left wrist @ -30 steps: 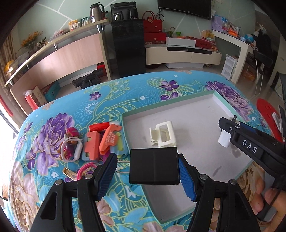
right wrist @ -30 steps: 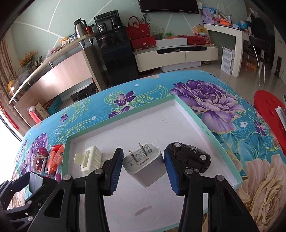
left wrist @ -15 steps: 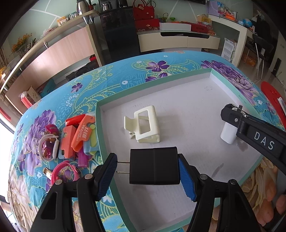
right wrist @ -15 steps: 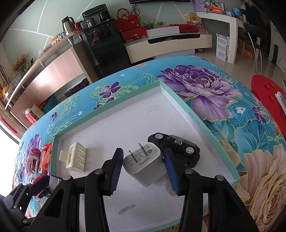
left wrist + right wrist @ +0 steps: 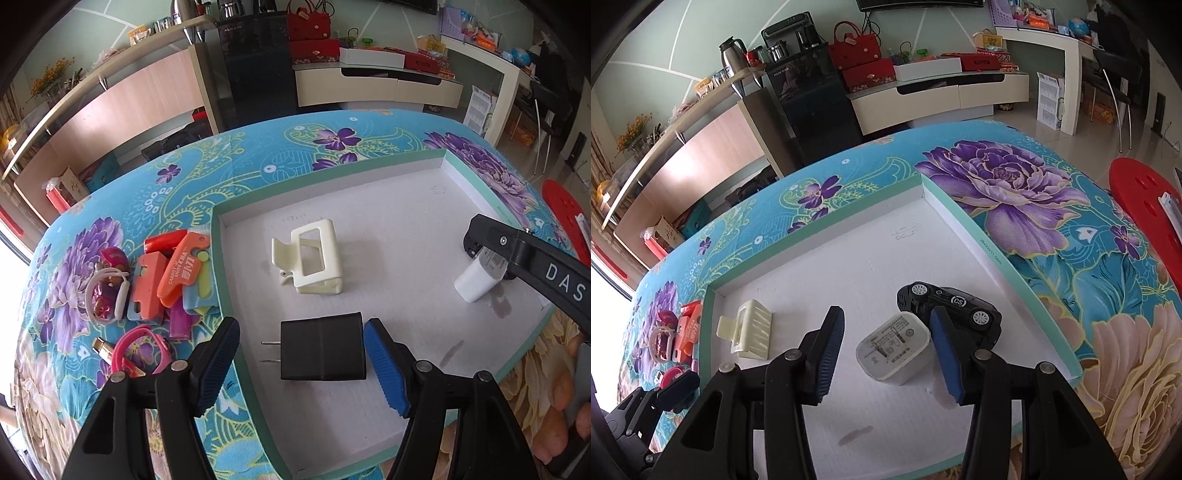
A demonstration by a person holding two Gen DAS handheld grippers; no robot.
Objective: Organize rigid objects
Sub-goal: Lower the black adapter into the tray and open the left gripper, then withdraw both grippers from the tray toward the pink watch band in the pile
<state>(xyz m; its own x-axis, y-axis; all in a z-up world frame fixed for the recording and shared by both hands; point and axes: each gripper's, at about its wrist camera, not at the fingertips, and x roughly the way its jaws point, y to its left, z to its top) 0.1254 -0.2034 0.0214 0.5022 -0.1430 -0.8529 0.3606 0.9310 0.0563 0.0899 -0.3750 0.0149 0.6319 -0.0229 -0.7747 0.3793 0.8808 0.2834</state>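
A black plug charger (image 5: 323, 350) lies on the floor of the white tray (image 5: 388, 206), prongs pointing left. My left gripper (image 5: 301, 332) straddles it with jaws opening; the left pad stands clear of the prongs and the right pad (image 5: 386, 369) sits at the charger's edge. A white charger (image 5: 894, 349) rests tilted on the tray beside a black toy car (image 5: 953, 310). My right gripper (image 5: 886, 317) is open around it, with a gap at the left pad. In the left wrist view, one finger of the right gripper (image 5: 517, 251) hangs over the white charger (image 5: 476, 280).
A cream hair clip (image 5: 314, 258) sits mid-tray. Left of the tray's teal rim (image 5: 221, 280) lies a pile: an orange toy knife (image 5: 181, 269), a pink bracelet (image 5: 144, 350) and several small items. A hand (image 5: 554, 417) shows at lower right. A red stool (image 5: 1141, 199) stands beyond the floral tablecloth.
The left gripper carried the black charger from the tray's edge inward and down, and its left pad has come off the prongs. The white charger has dropped from the right pads onto the tray.
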